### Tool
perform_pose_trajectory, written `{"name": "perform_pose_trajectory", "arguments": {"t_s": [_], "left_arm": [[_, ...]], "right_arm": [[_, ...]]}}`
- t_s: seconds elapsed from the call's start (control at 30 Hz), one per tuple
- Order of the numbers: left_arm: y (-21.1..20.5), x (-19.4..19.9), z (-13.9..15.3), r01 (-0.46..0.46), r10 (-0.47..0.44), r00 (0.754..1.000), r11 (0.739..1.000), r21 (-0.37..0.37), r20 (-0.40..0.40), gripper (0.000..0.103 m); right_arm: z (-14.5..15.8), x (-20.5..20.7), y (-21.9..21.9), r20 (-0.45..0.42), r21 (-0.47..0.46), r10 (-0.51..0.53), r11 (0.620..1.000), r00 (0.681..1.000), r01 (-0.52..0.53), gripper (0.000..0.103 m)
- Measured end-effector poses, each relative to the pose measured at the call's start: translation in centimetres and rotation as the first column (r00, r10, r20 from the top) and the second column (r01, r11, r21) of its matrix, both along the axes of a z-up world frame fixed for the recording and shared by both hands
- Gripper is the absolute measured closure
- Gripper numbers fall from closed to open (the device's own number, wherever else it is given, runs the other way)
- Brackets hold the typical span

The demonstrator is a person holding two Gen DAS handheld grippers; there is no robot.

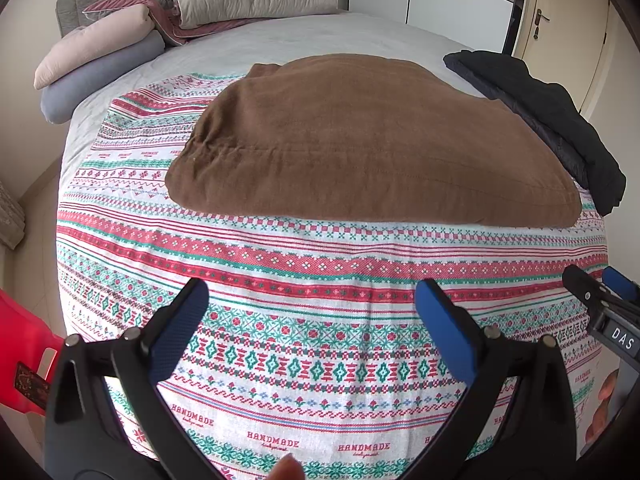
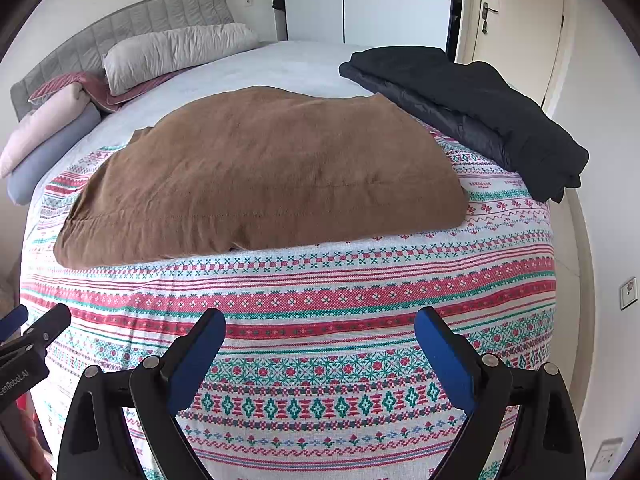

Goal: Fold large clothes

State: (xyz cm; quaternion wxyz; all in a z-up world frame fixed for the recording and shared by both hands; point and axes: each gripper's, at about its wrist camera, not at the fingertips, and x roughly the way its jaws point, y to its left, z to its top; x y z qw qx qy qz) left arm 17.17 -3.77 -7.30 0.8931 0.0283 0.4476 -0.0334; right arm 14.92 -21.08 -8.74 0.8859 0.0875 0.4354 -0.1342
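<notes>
Grippers, left gripper (image 1: 312, 320) and right gripper (image 2: 320, 352), are hovering with fingers apart, so you are reaching toward twelve o'clock for the brown garment's (image 2: 260, 172) near edge.

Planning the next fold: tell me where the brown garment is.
The brown garment lies mid-bed on the patterned cover, left of the dark clothes.

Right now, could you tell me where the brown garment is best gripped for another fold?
Probably the brown garment's near corners, approached from the near edge of the bed. It lies flat and folded, long edge facing both open tongs, left and right, so each can pinch one end, clear of the dark clothes.
</notes>
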Motion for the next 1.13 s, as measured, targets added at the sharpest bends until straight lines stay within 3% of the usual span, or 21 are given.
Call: {"name": "perform_pose_trajectory", "arguments": {"t_s": [0.8,1.13], "left_arm": [[-0.1,-0.1,0.2,-0.009,0.009,1.000,0.999,0.034,0.010,0.000],[-0.8,-0.5,-0.8,0.014,-0.014,0.998,1.000,0.001,-0.053,0.000]], "right_arm": [[-0.3,-0.1,-0.2,-0.008,-0.004,0.001,1.000,1.000,-0.001,0.006],[-0.5,-0.5,0.4,-0.017,-0.006,0.028,1.000,0.999,-0.028,0.006]]}}
